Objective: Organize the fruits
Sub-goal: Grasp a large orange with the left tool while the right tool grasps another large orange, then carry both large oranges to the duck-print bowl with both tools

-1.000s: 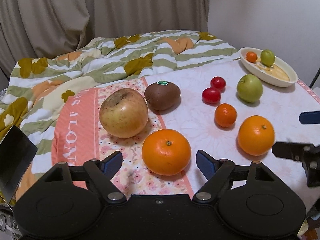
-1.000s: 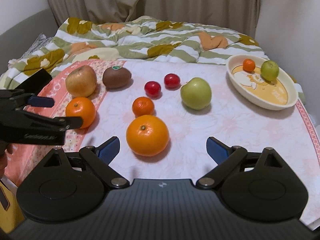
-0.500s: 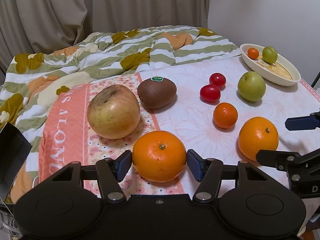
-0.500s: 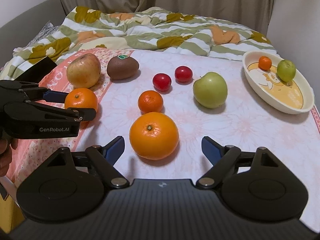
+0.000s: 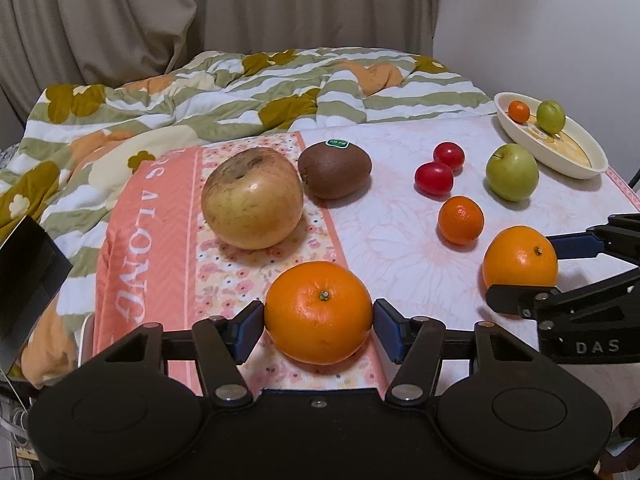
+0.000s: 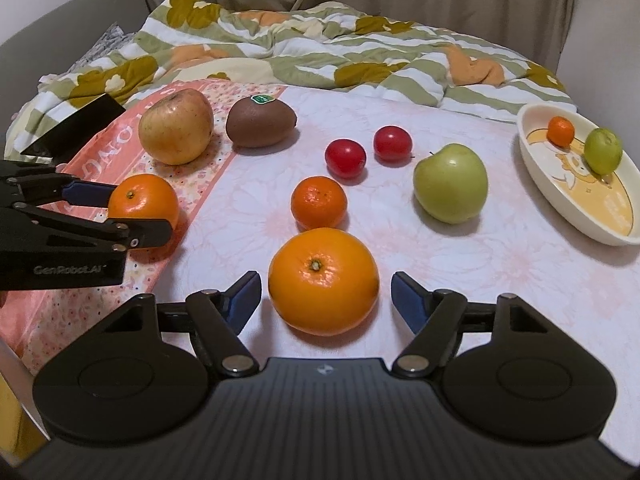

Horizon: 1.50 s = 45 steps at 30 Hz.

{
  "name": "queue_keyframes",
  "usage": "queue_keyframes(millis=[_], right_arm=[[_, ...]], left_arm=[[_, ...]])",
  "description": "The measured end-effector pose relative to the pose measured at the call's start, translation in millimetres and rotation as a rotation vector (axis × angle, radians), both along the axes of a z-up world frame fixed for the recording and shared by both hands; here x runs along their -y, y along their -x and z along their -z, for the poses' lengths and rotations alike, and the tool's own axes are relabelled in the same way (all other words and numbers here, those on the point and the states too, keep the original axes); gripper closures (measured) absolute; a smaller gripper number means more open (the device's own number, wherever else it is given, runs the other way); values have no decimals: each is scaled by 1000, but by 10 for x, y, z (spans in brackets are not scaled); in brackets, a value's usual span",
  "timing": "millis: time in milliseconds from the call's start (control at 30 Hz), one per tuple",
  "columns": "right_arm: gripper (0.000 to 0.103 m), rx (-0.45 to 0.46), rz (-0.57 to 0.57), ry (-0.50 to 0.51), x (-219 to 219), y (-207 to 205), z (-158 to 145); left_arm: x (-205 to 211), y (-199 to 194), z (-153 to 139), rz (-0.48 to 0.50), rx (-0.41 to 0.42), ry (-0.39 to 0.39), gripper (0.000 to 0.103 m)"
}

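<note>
Both pick-ups of the fruit-sorting task were in hand at once. The left hand-held gripper (image 5: pixel 319 323) was clamped on an orange (image 5: pixel 319 312), its blue pads (image 5: pixel 251 326) pressed against both flanks of the fruit, which sat on the pink floral cloth (image 5: pixel 168 240) directly between the fingers. The right hand-held gripper (image 6: pixel 326 295) stood apart around a second, larger orange (image 6: pixel 323 280); its jaws had just been closing, yet a visible gap remained between each pad and the peel, so no grip was established. That orange lay centred between the fingers, with a small tangerine (image 6: pixel 319 202) just ahead of the fingertips and a green apple (image 6: pixel 451 182) ahead and to the right. The white dish (image 6: pixel 612 232), well ahead and to the right of the right hand-held gripper, already held a small orange fruit and a small green fruit and was judged the likely destination. The next move called for the right jaws to finish closing on the orange before any lift, then for both fruits to be raised clear of their neighbours; round peel was judged liable to roll or slip under an off-centre squeeze
</note>
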State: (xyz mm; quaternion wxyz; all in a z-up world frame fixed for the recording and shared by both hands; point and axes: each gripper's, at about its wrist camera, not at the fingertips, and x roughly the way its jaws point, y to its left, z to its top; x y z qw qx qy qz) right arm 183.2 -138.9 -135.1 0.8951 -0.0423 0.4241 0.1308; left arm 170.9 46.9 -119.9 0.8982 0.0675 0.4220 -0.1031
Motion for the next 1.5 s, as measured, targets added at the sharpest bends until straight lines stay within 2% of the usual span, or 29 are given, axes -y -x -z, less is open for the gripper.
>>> queue_keyframes(millis=[67,100,467,800,933,1167,1500], right_arm=[[19,-2,-6,4,-14,-15,20],[27,-9,-11,8,-21,-28,37],[28,13,-11,14,-29,17,-82],[28,40,18,-47,26,229,-482],[28,54,48,-58,95,345,-684],[28,92,91,-78,408,491,-967],[28,132,70,-89,1294,542,-1199]], left_arm=[[-15,25,-10,-8,1,6,39],[-20,37,-17,-11,3,9,39],[-51,198,-206,-27,36,41,39],[-23,432,-577,-25,95,94,39],[59,506,-742,-8,126,85,39],[291,597,-946,14,160,102,39],[1013,704,-1153,-30,186,141,39]])
